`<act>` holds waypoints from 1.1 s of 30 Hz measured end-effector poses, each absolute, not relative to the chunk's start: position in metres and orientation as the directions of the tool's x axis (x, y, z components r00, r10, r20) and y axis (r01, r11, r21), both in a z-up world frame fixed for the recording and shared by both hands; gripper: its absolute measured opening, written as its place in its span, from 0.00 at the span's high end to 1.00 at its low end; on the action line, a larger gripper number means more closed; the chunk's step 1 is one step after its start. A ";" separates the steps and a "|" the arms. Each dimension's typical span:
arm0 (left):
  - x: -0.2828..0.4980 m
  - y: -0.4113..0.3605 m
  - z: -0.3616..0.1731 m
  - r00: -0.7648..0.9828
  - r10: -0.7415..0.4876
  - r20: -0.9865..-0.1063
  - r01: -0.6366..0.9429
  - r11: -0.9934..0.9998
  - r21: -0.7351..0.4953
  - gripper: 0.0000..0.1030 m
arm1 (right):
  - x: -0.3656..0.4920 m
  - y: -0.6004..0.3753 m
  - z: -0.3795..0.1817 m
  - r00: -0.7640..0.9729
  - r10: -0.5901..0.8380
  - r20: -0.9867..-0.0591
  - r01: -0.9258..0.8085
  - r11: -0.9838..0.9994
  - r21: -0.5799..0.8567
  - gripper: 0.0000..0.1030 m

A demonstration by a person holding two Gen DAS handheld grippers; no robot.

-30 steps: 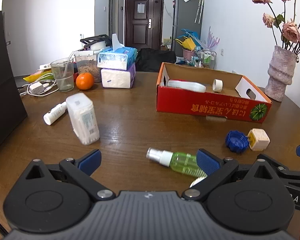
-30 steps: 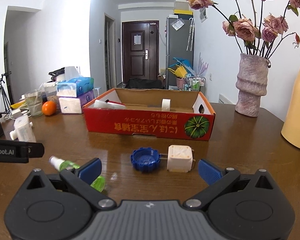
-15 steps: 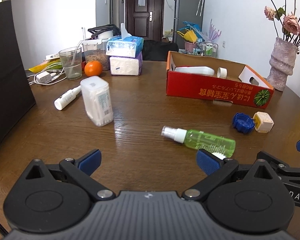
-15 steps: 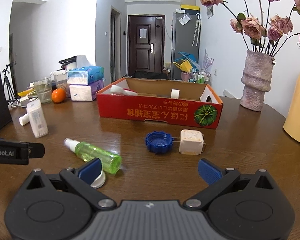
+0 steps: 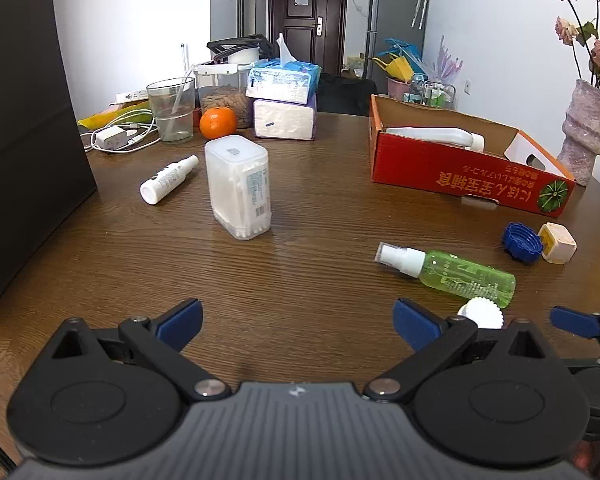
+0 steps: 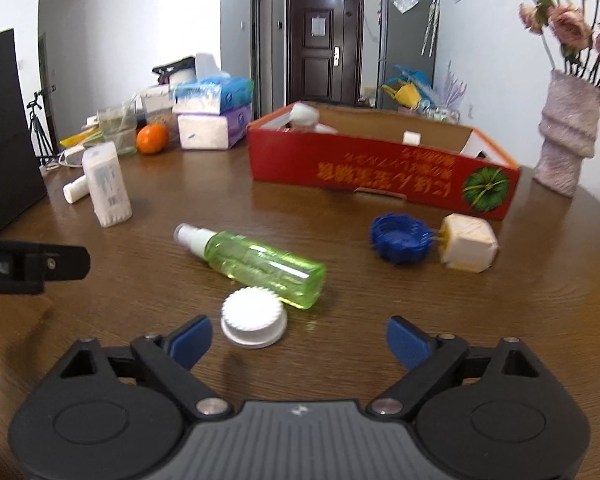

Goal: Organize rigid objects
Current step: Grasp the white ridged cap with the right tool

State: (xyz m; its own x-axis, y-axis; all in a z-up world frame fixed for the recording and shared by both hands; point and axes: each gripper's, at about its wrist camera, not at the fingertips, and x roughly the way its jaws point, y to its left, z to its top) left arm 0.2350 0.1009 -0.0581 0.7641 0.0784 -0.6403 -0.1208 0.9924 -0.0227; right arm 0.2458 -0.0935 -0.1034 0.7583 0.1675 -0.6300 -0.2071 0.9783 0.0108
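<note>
on grainy wood table (image 6: 500, 312), translucent green cylindrical bottle (image 6: 260, 266), ridged white cap (image 6: 254, 316)

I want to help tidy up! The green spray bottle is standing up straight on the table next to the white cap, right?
Not quite. The green spray bottle is lying on its side, not standing. The right wrist view shows it flat on the table, and it is next to the white cap.

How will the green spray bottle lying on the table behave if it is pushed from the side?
The green spray bottle lies on its side and looks round, so it will probably roll. Its clear plastic body looks stiff and smooth, perhaps slippery. If it rolls toward the camera, it may knock the white cap beside its base.
</note>
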 end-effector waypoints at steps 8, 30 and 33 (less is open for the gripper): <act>0.241 0.108 -0.061 0.757 0.079 -0.649 -0.132 0.991 -0.033 0.00 | 0.261 -0.075 -0.113 0.740 0.166 -0.652 -0.205 0.979 0.016 0.33; 0.250 0.076 -0.061 0.743 0.080 -0.665 -0.116 0.993 -0.011 0.00 | 0.245 -0.114 -0.101 0.787 0.195 -0.585 -0.191 0.979 0.068 0.62; 0.255 0.064 -0.061 0.735 0.082 -0.673 -0.116 0.993 -0.005 0.00 | 0.245 -0.127 -0.100 0.797 0.188 -0.574 -0.174 0.981 0.080 0.62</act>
